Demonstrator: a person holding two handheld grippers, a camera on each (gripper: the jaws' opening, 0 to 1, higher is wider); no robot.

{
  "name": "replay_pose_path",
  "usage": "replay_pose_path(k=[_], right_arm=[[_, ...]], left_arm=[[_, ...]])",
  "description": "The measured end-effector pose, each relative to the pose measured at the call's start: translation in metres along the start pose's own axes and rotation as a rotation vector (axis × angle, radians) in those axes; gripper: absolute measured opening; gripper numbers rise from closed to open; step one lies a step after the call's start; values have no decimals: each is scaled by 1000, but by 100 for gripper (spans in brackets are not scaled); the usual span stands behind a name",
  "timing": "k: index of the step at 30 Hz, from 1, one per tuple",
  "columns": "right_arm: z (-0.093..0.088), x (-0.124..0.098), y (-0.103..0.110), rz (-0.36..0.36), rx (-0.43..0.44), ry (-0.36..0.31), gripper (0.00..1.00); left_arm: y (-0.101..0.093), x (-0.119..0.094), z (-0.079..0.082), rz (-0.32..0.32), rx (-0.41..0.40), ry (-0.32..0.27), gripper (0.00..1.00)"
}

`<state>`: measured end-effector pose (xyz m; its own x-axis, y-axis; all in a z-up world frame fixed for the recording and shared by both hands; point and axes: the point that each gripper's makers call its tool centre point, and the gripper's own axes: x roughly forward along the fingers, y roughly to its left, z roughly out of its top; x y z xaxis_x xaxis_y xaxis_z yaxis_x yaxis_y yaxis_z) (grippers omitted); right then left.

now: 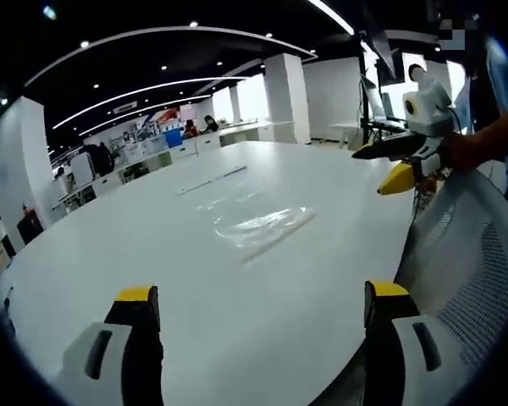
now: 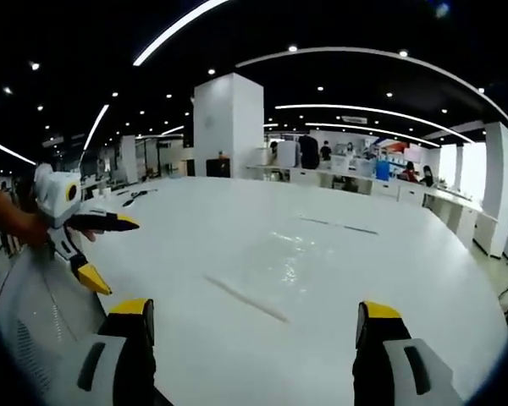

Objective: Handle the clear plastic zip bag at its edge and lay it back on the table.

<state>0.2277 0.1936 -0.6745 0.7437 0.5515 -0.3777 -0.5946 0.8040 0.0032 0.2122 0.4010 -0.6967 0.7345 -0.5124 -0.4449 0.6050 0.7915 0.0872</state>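
- Bag (image 1: 256, 222) lies flat mid-surface (image 1: 135, 254), ahead of both claws; its zip edge (image 2: 245, 299) runs slantwise, nearest the right claw (image 2: 252, 326).
- Left claw (image 1: 262, 306): jaws wide apart, holding nothing; right claw likewise, so probably the handier one.

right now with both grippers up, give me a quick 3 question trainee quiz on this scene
1. True or false: the clear plastic zip bag lies flat on the white table.
2. The left gripper's jaws are: A) shut on the bag, B) open and empty, C) shut on nothing.
3. Which gripper appears at the far right of the left gripper view, beside the mesh chair back?

Key: 1 true. 2 B. 3 the right gripper, jaws open, held by a hand.
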Motion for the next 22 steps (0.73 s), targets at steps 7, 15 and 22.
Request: replay_pose_path(k=[7,15,22], right_arm=[[-3,2,1,2,-10,13,100],[-5,2,2,1,-10,22,100],[-7,3,6,19,-6,35,100]], left_arm=[[1,1,-4,5,-18,5,99],[1,1,-5,2,7,14,99],[5,0,-5,23,-8,8,99]])
